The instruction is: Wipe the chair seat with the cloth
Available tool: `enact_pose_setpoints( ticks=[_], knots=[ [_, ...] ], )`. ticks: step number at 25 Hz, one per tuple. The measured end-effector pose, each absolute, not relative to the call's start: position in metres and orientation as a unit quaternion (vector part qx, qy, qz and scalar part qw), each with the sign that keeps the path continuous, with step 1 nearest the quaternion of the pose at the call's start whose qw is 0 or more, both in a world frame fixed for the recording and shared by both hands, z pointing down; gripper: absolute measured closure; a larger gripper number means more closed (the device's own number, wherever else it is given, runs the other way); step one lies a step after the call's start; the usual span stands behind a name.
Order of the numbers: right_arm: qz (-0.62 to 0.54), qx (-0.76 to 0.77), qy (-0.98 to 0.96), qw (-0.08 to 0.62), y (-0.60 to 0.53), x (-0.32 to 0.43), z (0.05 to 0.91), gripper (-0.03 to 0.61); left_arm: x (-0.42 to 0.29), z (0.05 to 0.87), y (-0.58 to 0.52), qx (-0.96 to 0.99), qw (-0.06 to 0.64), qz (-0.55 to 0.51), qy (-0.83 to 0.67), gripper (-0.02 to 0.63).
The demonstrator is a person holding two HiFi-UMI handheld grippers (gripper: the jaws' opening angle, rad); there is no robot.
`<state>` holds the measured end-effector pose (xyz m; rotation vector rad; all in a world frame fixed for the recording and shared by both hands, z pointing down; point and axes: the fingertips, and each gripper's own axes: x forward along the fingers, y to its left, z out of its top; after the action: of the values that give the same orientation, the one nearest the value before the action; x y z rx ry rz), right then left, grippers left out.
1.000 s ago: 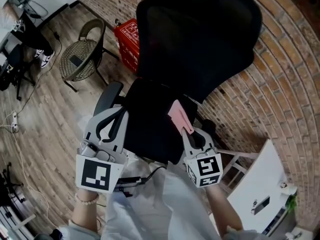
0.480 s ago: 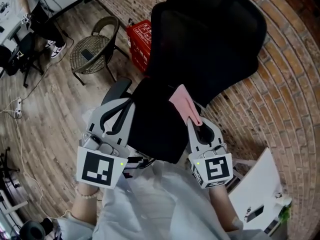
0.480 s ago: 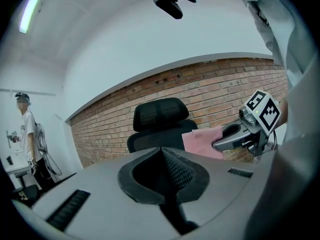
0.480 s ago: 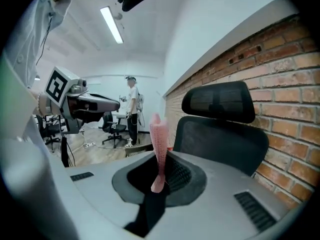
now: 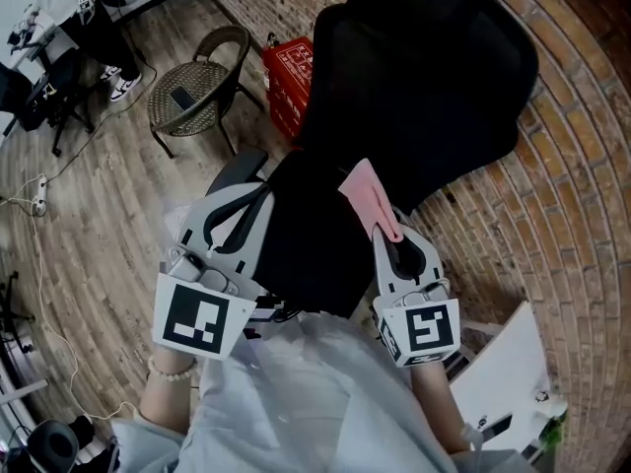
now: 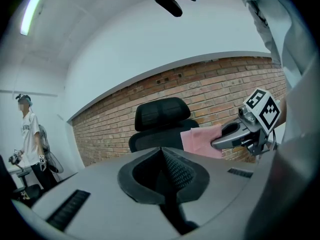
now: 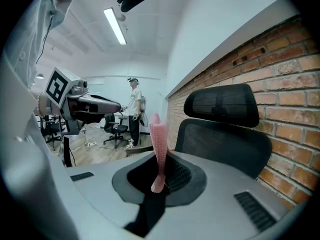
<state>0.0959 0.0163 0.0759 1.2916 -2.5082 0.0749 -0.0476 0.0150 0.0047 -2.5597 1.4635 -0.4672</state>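
A black office chair stands against the brick wall, its seat (image 5: 311,239) right below me and its backrest (image 5: 424,77) beyond. My right gripper (image 5: 387,236) is shut on a pink cloth (image 5: 367,195), which it holds above the seat's right rear, near the backrest. In the right gripper view the cloth (image 7: 160,141) sticks up from between the jaws. My left gripper (image 5: 262,191) hovers over the seat's left edge beside the grey armrest (image 5: 237,170). Its jaws meet with nothing between them. The left gripper view shows the right gripper (image 6: 235,134) and the cloth (image 6: 200,140).
A wicker chair (image 5: 197,92) and a red crate (image 5: 291,82) stand on the wooden floor to the left. Cables (image 5: 39,205) lie further left. A white piece of furniture (image 5: 503,382) is at the lower right. A person (image 7: 134,109) stands in the room behind.
The right gripper has carried the cloth a little farther over the seat, toward the backrest. The left gripper stays by the seat's left edge. The head view has shifted.
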Motion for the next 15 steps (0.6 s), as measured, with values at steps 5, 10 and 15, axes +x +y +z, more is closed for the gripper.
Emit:
enact_pose_setpoints(
  ticks=[5, 10, 15],
  knots=[
    [0.024, 0.446, -0.880, 0.159, 0.014, 0.093, 0.075, 0.523, -0.044, 0.008, 0.014, -0.855, 0.080, -0.159, 0.487, 0.595],
    [0.021, 0.438, -0.884, 0.160, 0.014, 0.088, 0.074, 0.523, -0.045, 0.007, 0.014, -0.855, 0.084, -0.162, 0.486, 0.595],
    [0.012, 0.434, -0.885, 0.167, 0.014, 0.085, 0.076, 0.523, -0.050, 0.009, 0.013, -0.853, 0.082, -0.160, 0.491, 0.595]
  ],
)
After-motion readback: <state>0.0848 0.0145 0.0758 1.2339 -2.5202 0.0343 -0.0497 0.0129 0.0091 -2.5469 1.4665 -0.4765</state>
